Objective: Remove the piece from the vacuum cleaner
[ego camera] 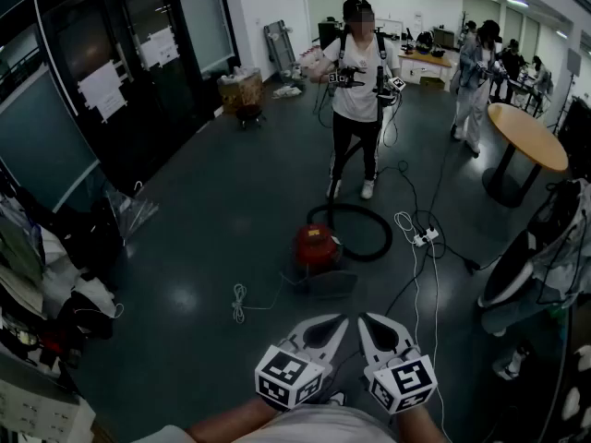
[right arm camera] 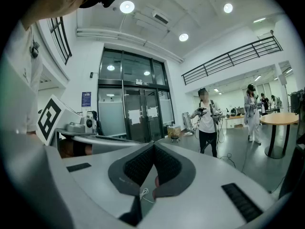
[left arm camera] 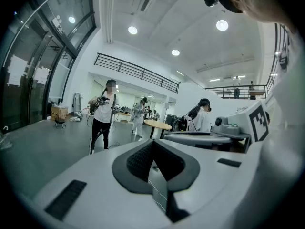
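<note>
Vacuum cleaner: small red drum-shaped vacuum cleaner on the floor, straight ahead of both tongs and well apart from them; which piece is to come off cannot be told from here.
Hose: thick black hose curling in a ring behind and to the right of the drum, its long sweep lying across the line of approach.
Left gripper: pale grey left gripper, low by the body, jaws pressed together on nothing.
Right gripper: matching right gripper just beside it, jaws likewise closed and empty; neither looks clearly nearer, though the hose ring lies to this one's side.
Floor: dark polished grey floor; coiled white cord left of the drum, white power strip to its right.
Room: open hall; person in a white shirt beyond the vacuum, round wooden table at right, dark glass doors at left.
</note>
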### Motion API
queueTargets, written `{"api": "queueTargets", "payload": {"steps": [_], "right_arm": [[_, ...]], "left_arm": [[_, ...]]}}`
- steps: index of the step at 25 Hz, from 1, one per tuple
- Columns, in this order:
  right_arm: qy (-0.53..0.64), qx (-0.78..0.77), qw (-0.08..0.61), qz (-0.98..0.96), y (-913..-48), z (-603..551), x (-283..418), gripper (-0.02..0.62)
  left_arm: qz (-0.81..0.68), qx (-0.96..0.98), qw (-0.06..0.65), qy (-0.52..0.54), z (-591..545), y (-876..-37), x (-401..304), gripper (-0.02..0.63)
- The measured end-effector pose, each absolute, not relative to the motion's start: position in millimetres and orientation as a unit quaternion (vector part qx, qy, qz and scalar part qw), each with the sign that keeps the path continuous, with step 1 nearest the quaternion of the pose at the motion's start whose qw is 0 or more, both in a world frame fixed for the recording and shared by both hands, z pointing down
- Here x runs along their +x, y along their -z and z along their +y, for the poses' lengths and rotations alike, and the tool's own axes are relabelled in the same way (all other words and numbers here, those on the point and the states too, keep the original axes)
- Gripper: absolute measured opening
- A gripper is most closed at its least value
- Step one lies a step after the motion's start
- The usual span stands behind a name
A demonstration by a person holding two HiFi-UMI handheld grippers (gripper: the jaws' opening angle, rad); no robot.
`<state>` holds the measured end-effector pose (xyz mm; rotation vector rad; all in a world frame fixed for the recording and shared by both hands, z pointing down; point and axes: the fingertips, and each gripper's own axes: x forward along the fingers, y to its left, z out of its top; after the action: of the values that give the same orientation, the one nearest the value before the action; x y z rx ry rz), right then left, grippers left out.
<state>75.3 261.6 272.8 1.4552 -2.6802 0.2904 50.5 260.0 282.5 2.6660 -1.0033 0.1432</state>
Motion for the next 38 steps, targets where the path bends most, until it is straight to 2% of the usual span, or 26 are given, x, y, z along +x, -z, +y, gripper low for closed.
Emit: {"api": "queueTargets", "payload": {"steps": [24, 38], "right_arm": [[-0.102, 0.449, 0.027, -0.887, -275, 269, 89, 0.015], [-0.118, 0.434, 0.042, -0.892, -299, 211, 70, 0.015]], "left_arm": [[-0.365, 0.918, 0.144, -0.057, 265, -290, 58, 0.006], [-0.382, 0.91, 0.152, -0.058, 211, -312, 35, 0.006]]}}
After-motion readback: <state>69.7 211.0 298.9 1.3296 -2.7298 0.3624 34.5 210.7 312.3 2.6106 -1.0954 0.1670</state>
